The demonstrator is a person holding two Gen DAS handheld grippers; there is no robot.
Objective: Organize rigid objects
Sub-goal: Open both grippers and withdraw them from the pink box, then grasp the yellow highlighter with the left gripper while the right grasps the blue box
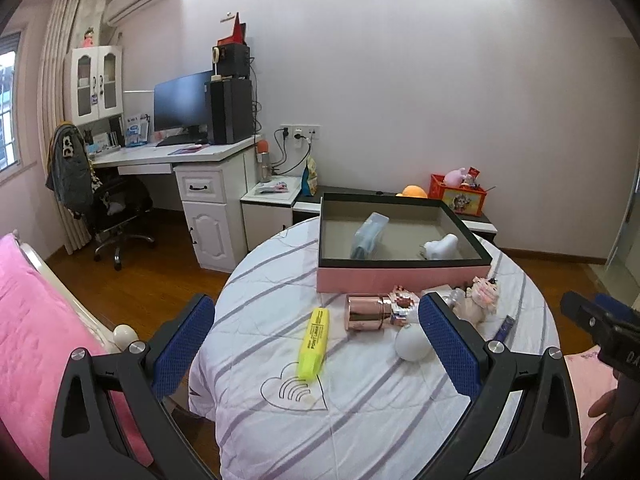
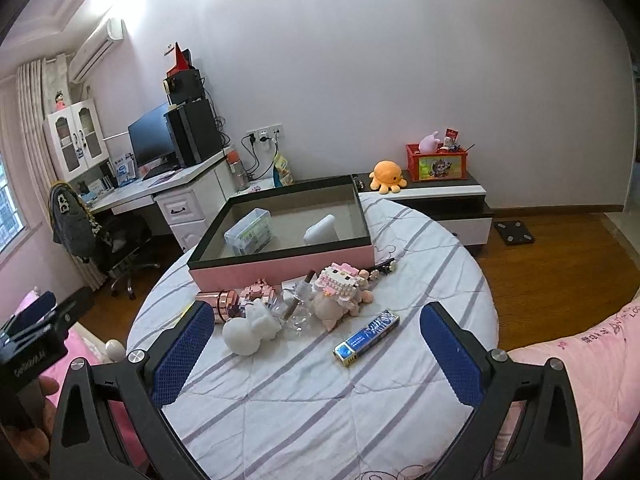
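Rigid objects lie scattered on the near half of a round counter (image 2: 420, 280) draped in a striped quilt, in front of a shallow pink box (image 2: 280, 266) that stands on the far half. The box already holds a clear plastic case (image 2: 250, 232) and a white item (image 2: 320, 229). Still outside it are a yellow highlighter (image 1: 314, 344) at the left, a rose-gold cylinder (image 1: 366, 313), a white gourd-shaped figure (image 2: 248, 330), two pink brick-built figures, some clear glass pieces and a blue pack (image 2: 366, 338) at the right.

Both tools hover above the near edge with nothing held: the left tongs (image 1: 316, 344) are spread wide, and so are the right tongs (image 2: 316, 354).

Sorting seems partly done, with the next pick not yet begun. The highlighter sits between the left tongs' pads, so it looks the likely target. Its long axis runs near to far, leaning slightly right at the far end, so the pads would close across its narrow width after a straight descent. The blue pack lies diagonally, near-left to far-right, and would call for a wrist turn from the right tongs.
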